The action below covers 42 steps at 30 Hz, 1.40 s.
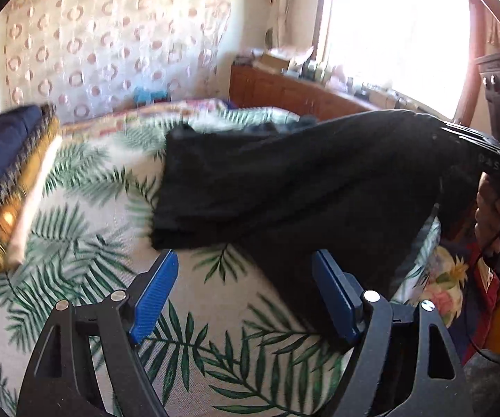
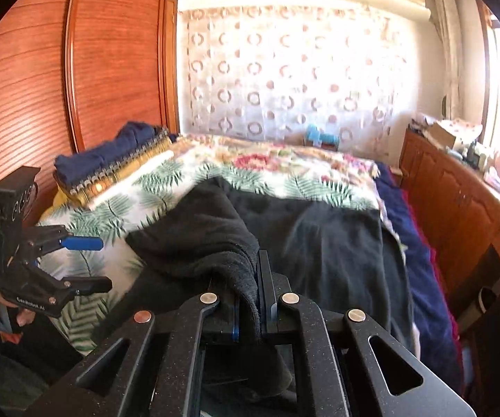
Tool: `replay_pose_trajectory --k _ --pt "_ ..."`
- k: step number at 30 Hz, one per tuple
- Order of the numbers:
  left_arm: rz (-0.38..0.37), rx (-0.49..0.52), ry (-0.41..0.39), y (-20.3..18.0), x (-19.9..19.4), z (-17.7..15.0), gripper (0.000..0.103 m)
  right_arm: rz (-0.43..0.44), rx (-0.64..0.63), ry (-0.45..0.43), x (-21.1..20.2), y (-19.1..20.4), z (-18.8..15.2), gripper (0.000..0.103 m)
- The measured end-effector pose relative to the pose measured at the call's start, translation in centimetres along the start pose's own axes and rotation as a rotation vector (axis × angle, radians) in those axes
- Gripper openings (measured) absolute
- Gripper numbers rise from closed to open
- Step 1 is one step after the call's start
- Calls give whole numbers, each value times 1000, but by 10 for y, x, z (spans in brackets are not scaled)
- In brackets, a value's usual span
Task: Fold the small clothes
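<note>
1. Garment: a black garment (image 2: pixel 319 243) lies on the leaf-print bedspread (image 1: pixel 86 243). One edge is lifted off the bed; the rest drapes away across the cover.

2. Right gripper (image 2: pixel 255 312): clenched on a bunched fold of the black garment. In the right wrist view the cloth passes between the jaws and hangs over the near side, while the main body spreads from 12 to 2 o'clock of the claw.

3. Left gripper (image 1: pixel 244 292): released, blue pads (image 1: pixel 154 299) wide apart with nothing between them. In the left wrist view the garment hangs from 12 to 2 o'clock, its lower hem just beyond the fingertips and not touching them.

4. Deciding relation: the cloth's long axis runs from the right claw, at upper right in the left wrist view, down to a free corner at about 11 o'clock of the left claw. The left hand is judged nearer to that free end.

5. Judgement: the next move calls for the left claw to take the hanging edge. Risk: catching the bedspread together with it.

6. Other items: a stack of folded clothes (image 1: pixel 10 180) sits at 9 o'clock in the left wrist view, well apart from the garment.
</note>
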<state>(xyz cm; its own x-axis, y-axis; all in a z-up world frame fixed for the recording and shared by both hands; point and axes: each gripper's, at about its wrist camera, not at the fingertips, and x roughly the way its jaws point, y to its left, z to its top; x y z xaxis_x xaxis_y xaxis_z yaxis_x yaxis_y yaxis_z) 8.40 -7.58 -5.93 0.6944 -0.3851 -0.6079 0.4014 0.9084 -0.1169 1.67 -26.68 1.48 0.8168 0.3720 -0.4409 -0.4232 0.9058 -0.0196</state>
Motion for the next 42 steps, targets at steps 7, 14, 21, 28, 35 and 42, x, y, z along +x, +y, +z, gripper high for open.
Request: replay_pose_trajectory --k 7,14,21,28,35,42 --pt "2 4 -50 -6 -14 11 80 -46 -21 -77 -36 -11 9 7" --pt "-8 -29 -20 -3 -4 9 80 -153 30 -10 -46 -44 -23 7" --pt "-12 -31 -16 -8 -2 8 80 -209 152 196 -12 -80 -96 7" --pt "-10 -34 -10 -8 2 8 80 -232 195 263 -20 -82 -120 30" --pt "7 -38 -22 -7 0 9 80 -245 223 224 -42 -80 -107 32" --pt "17 -61 -35 -3 -3 10 80 -176 216 147 -49 -60 -78 50"
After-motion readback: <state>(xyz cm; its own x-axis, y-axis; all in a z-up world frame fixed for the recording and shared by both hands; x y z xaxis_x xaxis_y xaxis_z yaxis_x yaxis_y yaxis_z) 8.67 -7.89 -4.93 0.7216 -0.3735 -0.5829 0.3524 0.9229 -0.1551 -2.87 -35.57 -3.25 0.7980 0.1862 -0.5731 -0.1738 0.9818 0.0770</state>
